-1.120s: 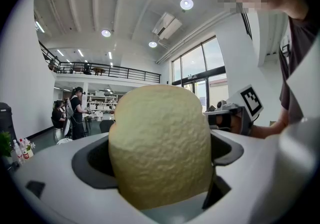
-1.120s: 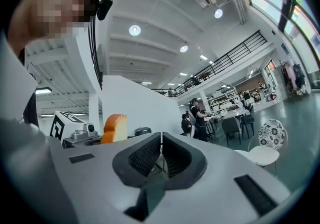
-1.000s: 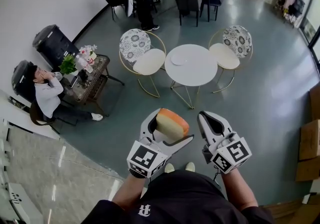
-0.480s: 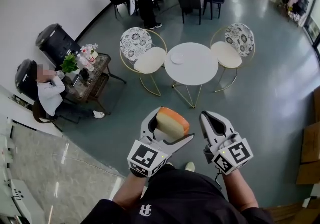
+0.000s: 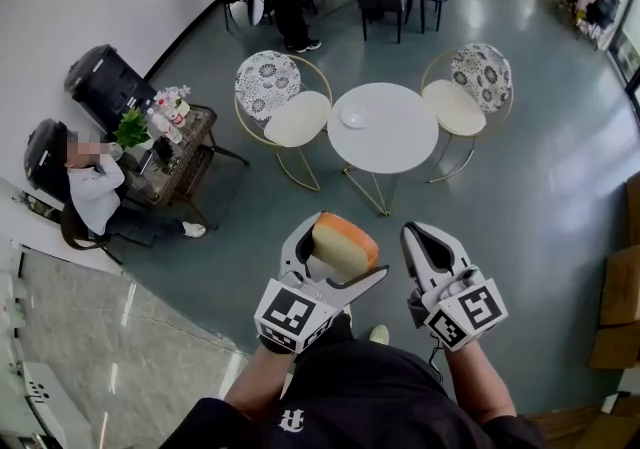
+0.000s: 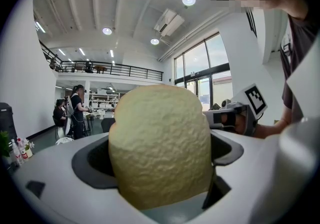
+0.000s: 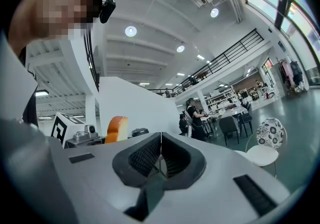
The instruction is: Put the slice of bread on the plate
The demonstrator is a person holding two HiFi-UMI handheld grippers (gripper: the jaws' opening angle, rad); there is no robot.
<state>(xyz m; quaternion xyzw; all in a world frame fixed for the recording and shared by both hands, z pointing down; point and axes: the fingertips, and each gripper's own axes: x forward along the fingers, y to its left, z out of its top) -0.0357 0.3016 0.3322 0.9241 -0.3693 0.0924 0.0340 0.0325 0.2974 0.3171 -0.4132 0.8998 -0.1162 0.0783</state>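
Grips bread (image 6: 160,148) firmly in left gripper (image 5: 340,252), above floor, well apart from plate (image 5: 354,118) on table (image 5: 400,142) ahead. Holds right gripper (image 5: 425,247) clenched, empty. Calls for stepping closer, carrying level, lowering flat onto plate, then releasing gently.

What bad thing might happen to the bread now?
The slice of bread sticks out of the left gripper, high over the floor; it might slip and fall. The plate looks small on the round table between two chairs, so the bread could miss it.
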